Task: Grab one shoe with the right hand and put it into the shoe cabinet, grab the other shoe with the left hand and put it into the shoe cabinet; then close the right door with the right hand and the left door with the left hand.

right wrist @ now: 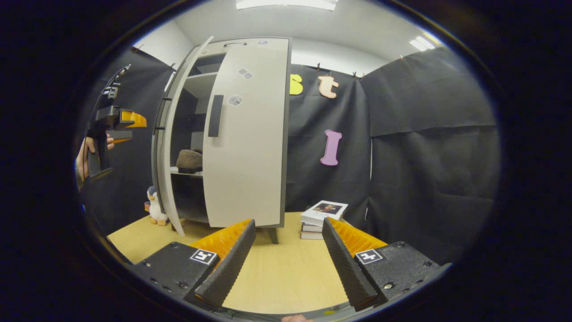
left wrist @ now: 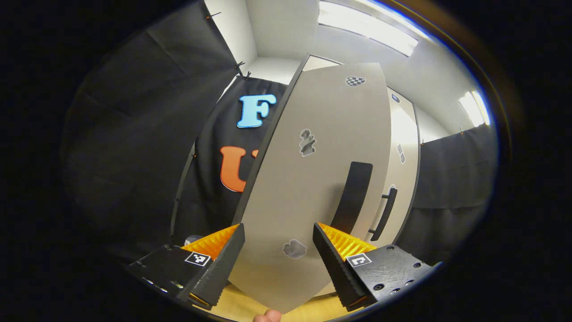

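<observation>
Facing the left door [left wrist: 313, 179] head-on, the left hand-held gripper [left wrist: 278, 257] has its fingers apart and clamped on nothing, the panel's outer face lying straight ahead and close. The door's long axis runs upright, and its dark handle [left wrist: 355, 197] sits a little to the right of the gripper's line. In the right gripper view that same gripper [right wrist: 117, 127] is held up by a hand [right wrist: 85, 158] just outside the half-open left door [right wrist: 167, 147], so the left hand is plainly the nearer one for the push. Between the doors a brown shoe [right wrist: 189, 159] rests on a middle shelf of the shoe cabinet [right wrist: 250, 42]. The right door [right wrist: 248, 134] looks nearly shut. The right hand-held gripper [right wrist: 288, 243] hangs back, low over the counter [right wrist: 286, 277], its fingers apart and empty.
</observation>
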The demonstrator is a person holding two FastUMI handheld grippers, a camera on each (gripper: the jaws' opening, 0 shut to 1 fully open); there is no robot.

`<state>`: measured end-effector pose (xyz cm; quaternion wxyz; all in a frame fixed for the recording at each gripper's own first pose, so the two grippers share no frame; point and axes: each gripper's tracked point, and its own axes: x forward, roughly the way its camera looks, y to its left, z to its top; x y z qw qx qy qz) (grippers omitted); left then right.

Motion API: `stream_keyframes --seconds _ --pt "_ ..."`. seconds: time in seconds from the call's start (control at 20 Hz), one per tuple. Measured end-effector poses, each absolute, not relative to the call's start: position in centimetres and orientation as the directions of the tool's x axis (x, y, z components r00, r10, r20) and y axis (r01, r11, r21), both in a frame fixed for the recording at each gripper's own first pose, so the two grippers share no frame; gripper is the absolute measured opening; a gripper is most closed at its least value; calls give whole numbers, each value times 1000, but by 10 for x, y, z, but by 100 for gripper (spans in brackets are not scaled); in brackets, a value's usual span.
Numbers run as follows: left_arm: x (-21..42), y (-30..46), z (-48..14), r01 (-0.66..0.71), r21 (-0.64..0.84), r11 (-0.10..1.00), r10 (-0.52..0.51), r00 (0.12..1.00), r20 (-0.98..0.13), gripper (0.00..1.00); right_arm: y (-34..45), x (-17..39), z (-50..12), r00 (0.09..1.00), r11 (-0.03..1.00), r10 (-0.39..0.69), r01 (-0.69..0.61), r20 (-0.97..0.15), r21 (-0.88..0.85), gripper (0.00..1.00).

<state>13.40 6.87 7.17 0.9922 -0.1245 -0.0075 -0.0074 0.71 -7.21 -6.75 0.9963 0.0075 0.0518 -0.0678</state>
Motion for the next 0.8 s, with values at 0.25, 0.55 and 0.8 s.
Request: stream_keyframes --seconds 0.25,0.55,0.8 --pt "106 72 71 -14 -224 975 18 1000 13 94 -66 7 -71 986 993 -115 117 -120 8 98" --pt "69 72 75 -38 -186 982 44 999 27 94 -50 13 -73 988 997 -80 82 -130 14 98" --pt "43 47 51 -53 -135 989 57 998 22 94 -36 15 -75 989 999 -44 47 -143 18 99"
